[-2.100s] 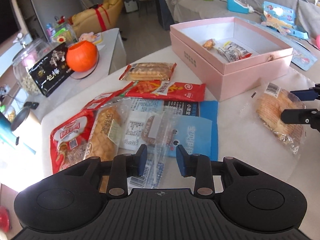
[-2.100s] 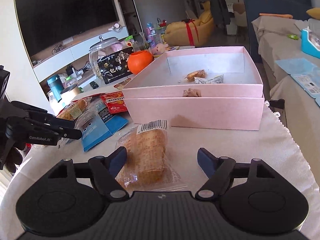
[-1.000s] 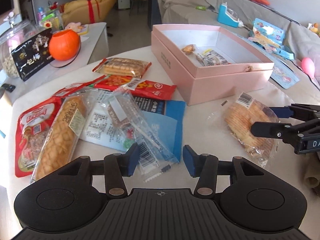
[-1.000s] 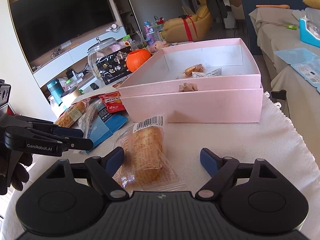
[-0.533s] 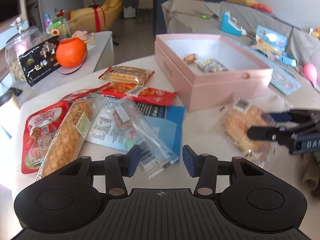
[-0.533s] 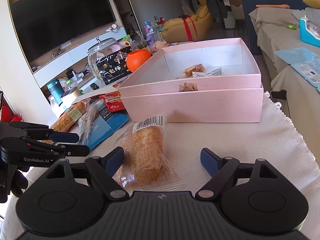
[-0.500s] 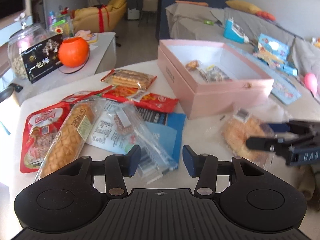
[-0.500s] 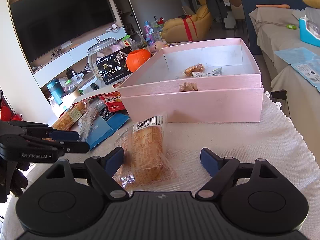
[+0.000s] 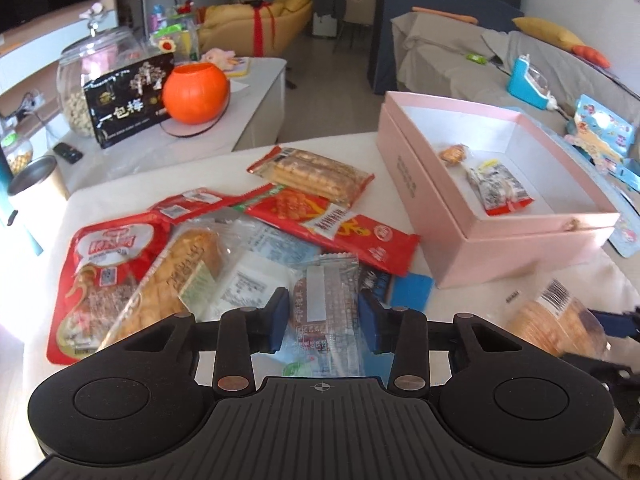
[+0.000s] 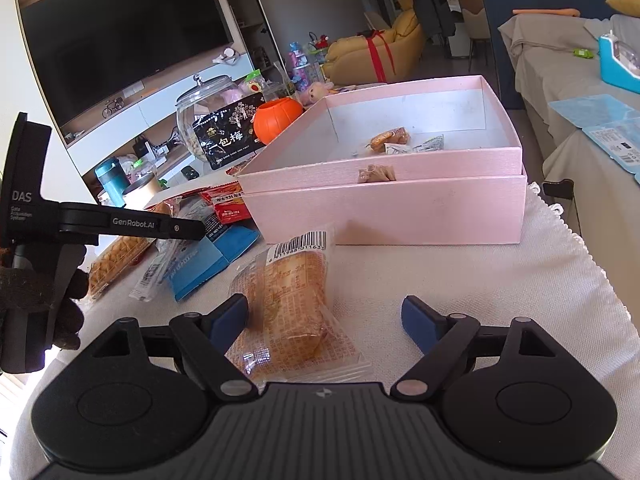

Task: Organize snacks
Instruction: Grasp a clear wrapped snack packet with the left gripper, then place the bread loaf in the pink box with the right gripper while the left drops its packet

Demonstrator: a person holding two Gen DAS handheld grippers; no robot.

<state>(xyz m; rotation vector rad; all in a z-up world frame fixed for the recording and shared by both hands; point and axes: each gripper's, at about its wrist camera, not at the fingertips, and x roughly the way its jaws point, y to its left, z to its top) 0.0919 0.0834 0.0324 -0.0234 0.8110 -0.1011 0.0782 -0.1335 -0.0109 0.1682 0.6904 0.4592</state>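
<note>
Left hand-held gripper (image 9: 323, 326) closing on clear snack packet (image 9: 324, 308), pads either side, contact not yet certain; packet lying on the pile atop blue pouch (image 9: 412, 286), left of pink box (image 9: 520, 248). Against the frame a second earlier: jaws narrower, packet now squarely between them. Likely pick for the box. Right hand-held gripper (image 10: 325, 320) unchanged, wide, straddling bread pack (image 10: 294, 300) on the bench (image 10: 460, 276).

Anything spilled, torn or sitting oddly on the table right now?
Nothing spilled or torn. The loose snacks just lie in an overlapping heap left of the pink box, which holds only a few small packets.
</note>
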